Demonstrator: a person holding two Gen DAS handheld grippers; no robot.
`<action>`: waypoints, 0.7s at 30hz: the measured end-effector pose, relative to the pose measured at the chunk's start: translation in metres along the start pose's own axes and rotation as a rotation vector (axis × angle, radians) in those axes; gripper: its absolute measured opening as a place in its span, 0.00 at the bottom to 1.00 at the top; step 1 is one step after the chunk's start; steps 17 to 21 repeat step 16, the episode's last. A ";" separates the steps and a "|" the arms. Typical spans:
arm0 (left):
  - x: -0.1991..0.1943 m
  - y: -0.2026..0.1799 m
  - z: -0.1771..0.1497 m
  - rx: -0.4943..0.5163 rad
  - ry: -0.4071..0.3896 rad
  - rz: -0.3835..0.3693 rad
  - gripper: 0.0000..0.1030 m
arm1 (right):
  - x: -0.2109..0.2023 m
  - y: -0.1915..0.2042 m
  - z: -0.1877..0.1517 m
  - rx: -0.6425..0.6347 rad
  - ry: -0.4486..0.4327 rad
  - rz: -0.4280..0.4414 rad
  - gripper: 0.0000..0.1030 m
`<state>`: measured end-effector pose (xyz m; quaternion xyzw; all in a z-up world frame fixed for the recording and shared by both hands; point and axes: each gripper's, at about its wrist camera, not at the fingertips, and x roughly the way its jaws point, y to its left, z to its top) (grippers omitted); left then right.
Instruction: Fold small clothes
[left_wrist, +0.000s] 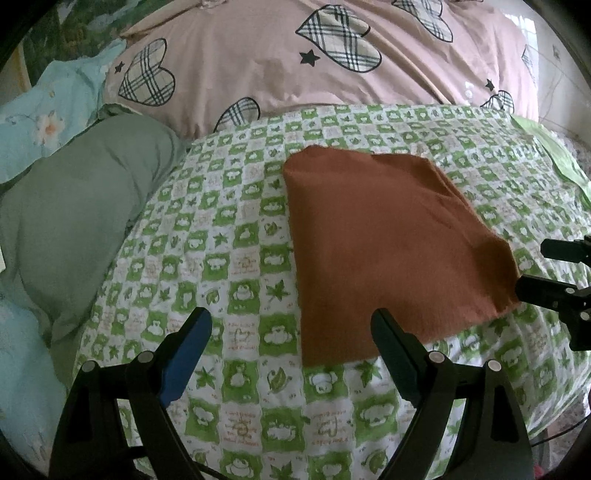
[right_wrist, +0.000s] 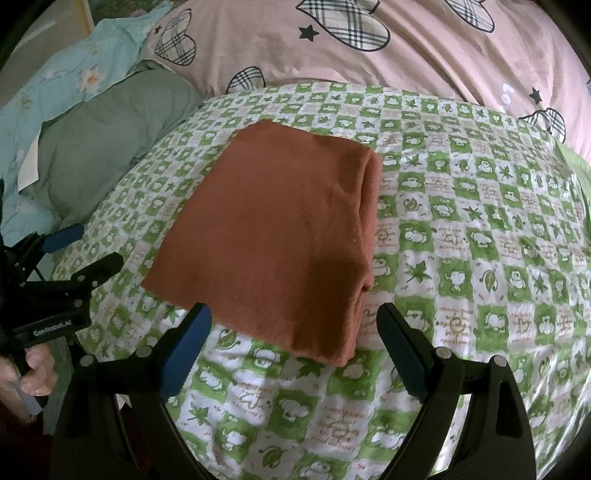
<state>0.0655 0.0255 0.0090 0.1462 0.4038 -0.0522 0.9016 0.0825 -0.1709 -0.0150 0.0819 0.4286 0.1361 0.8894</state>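
Observation:
A rust-orange garment (left_wrist: 388, 243) lies folded into a flat rectangle on the green-and-white checked sheet (left_wrist: 229, 236). In the right wrist view the same garment (right_wrist: 280, 236) shows its stacked layers along its right edge. My left gripper (left_wrist: 291, 325) hovers open just short of the garment's near edge, nothing between its fingers. My right gripper (right_wrist: 295, 325) is open too, its jaws straddling the garment's near corner without touching it. The right gripper's tips (left_wrist: 546, 269) also show beside the garment's right corner. At the left of the right wrist view is the left gripper (right_wrist: 74, 251), held by a hand (right_wrist: 35, 373).
A pink quilt with plaid hearts (left_wrist: 295, 55) rises behind the sheet. A grey-green pillow (left_wrist: 74, 221) and a light blue floral cloth (left_wrist: 40, 122) lie to the left. A light green cloth (left_wrist: 554, 155) sits at the far right edge.

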 end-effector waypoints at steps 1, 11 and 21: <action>0.000 -0.001 0.002 0.005 -0.005 0.007 0.86 | 0.001 -0.003 0.002 0.008 0.004 0.000 0.88; 0.003 -0.004 0.011 0.008 -0.007 0.019 0.86 | 0.002 -0.011 0.010 0.011 -0.002 0.006 0.88; 0.004 -0.004 0.012 0.010 -0.007 0.020 0.86 | 0.003 -0.014 0.013 0.013 -0.006 0.015 0.88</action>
